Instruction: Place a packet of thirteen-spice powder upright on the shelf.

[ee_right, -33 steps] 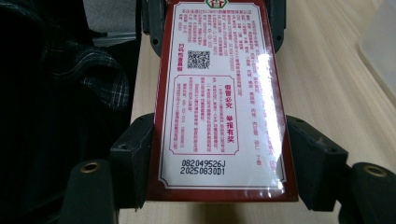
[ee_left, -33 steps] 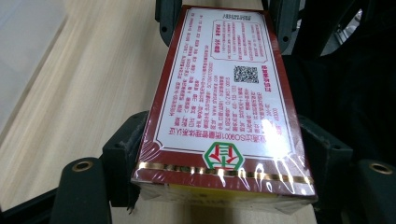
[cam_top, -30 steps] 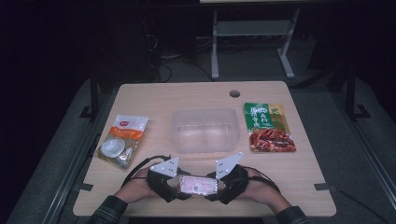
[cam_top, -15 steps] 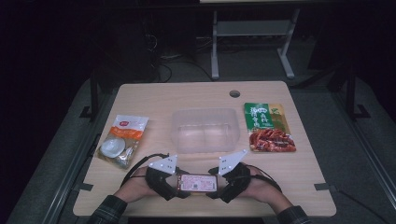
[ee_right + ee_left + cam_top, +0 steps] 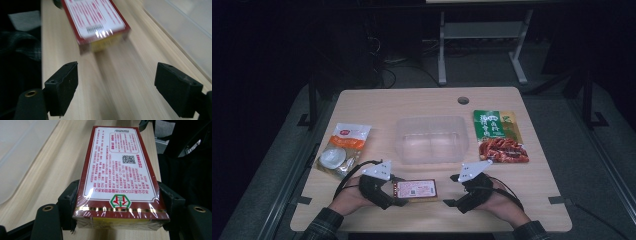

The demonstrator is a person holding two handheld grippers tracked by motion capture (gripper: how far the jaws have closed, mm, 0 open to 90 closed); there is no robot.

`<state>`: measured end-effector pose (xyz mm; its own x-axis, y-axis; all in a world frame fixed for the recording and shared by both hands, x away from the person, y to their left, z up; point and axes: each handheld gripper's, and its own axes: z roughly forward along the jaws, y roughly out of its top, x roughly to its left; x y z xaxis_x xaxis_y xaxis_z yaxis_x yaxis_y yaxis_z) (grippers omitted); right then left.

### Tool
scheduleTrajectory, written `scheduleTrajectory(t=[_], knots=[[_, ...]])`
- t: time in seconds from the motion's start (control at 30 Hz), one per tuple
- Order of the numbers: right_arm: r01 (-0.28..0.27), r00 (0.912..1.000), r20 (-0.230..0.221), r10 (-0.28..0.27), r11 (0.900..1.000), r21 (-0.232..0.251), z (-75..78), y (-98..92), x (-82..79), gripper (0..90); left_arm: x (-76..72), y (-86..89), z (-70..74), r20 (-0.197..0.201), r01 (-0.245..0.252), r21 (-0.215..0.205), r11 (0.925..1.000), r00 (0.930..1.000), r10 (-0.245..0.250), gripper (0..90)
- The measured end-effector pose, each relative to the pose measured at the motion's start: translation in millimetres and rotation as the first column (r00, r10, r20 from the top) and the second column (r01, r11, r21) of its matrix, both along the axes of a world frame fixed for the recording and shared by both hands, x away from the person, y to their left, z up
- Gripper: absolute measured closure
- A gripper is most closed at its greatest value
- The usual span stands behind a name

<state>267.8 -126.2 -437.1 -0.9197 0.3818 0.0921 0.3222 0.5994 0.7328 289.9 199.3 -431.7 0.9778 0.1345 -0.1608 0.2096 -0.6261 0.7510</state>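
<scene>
A flat red box [image 5: 414, 189] with a white label, wrapped in film, lies near the table's front edge. My left gripper [image 5: 398, 192] is shut on its left end. In the left gripper view the box [image 5: 117, 170] runs away from me, and both pads [image 5: 68, 198] press on its sides. My right gripper [image 5: 451, 190] stands a little to the right of the box, apart from it. Its jaws have just been opening and nothing is between them [image 5: 116, 82]. The right gripper view has the box's near end [image 5: 96, 17] ahead, blurred.
A clear plastic tub [image 5: 432, 137] stands mid-table behind the box. An orange-and-white food pouch [image 5: 343, 150] lies at the left, and a green-and-red snack pouch [image 5: 498, 135] at the right. A cable hole [image 5: 463, 100] sits near the far edge.
My right gripper has come off the box's right end, opened wider and drawn back to the right. The left gripper and the box have stayed put.
</scene>
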Motion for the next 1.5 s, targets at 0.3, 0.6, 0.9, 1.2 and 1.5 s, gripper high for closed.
scheduleTrajectory(t=[0.3,0.6,0.9,1.2,1.5], knots=[[0.168,0.9856,0.027,-0.167,0.984,-0.056,-10.9,-30.3,-9.3,16.9,2.2,3.5,1.5,0.004,-0.043,-0.003,0.9991,0.9991,0.043,31.6],[0.225,0.9735,0.042,-0.225,0.974,-0.013,-12.5,-39.7,-15.2,14.4,7.4,-1.8,6.7,0.003,-0.059,0.011,0.9982,0.9982,0.059,31.6],[0.206,0.9771,0.056,-0.205,0.978,-0.013,-12.5,-34.3,-16.1,14.1,30.5,-5.9,21.4,0.009,-0.093,-0.003,0.9956,0.9956,0.093,31.6],[0.21,0.9754,0.072,-0.208,0.978,-0.018,-11.1,-34.4,-17.1,14.1,54.2,-14.4,37.5,0.036,-0.106,-0.005,0.9943,0.9937,0.106,31.6],[0.213,0.9745,0.076,-0.211,0.977,-0.01,-11.2,-34.3,-16.6,14.1,80.9,-31.9,53.8,0.065,-0.102,0.007,0.9947,0.9927,0.102,31.6]])
